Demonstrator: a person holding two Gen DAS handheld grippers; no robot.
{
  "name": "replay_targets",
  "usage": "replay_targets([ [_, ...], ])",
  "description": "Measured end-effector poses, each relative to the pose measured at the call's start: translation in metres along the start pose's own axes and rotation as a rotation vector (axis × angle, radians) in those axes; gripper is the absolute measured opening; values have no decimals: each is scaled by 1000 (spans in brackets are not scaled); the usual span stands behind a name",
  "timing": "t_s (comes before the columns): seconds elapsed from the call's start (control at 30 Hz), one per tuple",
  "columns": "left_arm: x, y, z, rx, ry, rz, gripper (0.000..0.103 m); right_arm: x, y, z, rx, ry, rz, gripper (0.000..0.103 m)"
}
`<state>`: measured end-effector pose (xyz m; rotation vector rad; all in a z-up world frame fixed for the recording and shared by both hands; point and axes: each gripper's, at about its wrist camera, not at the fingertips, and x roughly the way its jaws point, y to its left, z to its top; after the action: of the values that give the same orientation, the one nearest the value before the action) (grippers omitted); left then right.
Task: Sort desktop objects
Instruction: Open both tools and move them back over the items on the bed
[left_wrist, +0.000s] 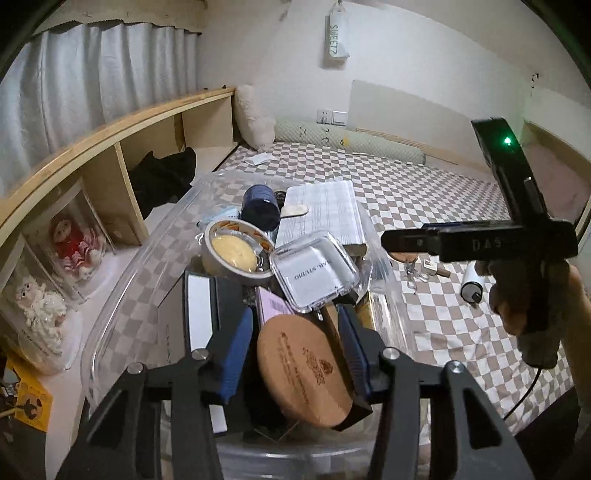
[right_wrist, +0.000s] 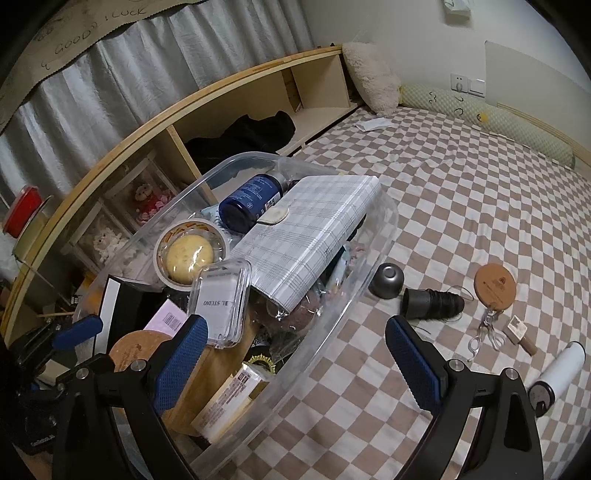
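Left gripper (left_wrist: 295, 354): blue-padded jaws parted over the clear plastic storage bin (right_wrist: 376, 266), with a round cork coaster (left_wrist: 304, 373) lying tilted between them; the pads flank its edges, and no firm pinch is evident, so the coaster appears released into the bin. Right gripper (right_wrist: 295, 363): jaws spread wide and empty, one finger over the bin's rim, the other over the checked bedspread (right_wrist: 461, 206).

Contents already in the bin: a clear hinged plastic case (left_wrist: 314, 271) with a printed card, a roll of tape (left_wrist: 236, 251) holding a yellow disc, a dark blue cylindrical bottle (left_wrist: 260, 206), and a grey plaid-covered notebook (left_wrist: 321, 214).

Remaining on the bedspread, well apart from the bin: a second round cork coaster (right_wrist: 495, 286), a spool of black thread (right_wrist: 434, 302), a small dark metal bowl (right_wrist: 386, 280) upside down, clear-handled scissors (right_wrist: 484, 334), a small wooden stamp (right_wrist: 521, 332) and a white cylinder (right_wrist: 557, 373). By this count, the sorting is judged roughly half done.

Pose: both grippers point forward and downward. In the left wrist view, a hand (left_wrist: 535, 306) grasps the right gripper's handle beside the bin.
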<state>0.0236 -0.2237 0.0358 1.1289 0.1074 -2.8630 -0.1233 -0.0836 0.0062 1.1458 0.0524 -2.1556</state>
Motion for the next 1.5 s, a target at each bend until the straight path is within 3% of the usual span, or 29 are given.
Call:
replay_targets([
  [0.17,-1,-8,-7,32,5,20,49,-14,-5,-1,8,-13,-7,97],
  [0.23,-1,-14,-8,49,-6,40,70,-20,-9,-1,21,-21,0,97],
  [0.27,-3,-16,-8,51,-22,55,94,-24,-10,-2,27,-29,3,97],
  [0.3,-5,-18,-8,52,-46,72,103,-29,-11,-3,28,-40,4,97],
  [0.43,-13,-25,-4,50,-91,94,103,-44,-11,-7,-7,-80,-15,97],
  [0.5,-15,-28,-3,46,-92,86,103,-53,-11,-11,-25,-116,-41,103],
  [0.77,-18,-45,0,46,-100,79,103,-82,-25,-27,-24,-186,-64,103],
  [1.1,-17,-62,6,38,-105,55,103,-117,-39,-58,-121,-188,-169,103],
  [1.5,-9,-86,21,48,-101,9,103,-139,-66,-87,-115,-186,-237,103],
])
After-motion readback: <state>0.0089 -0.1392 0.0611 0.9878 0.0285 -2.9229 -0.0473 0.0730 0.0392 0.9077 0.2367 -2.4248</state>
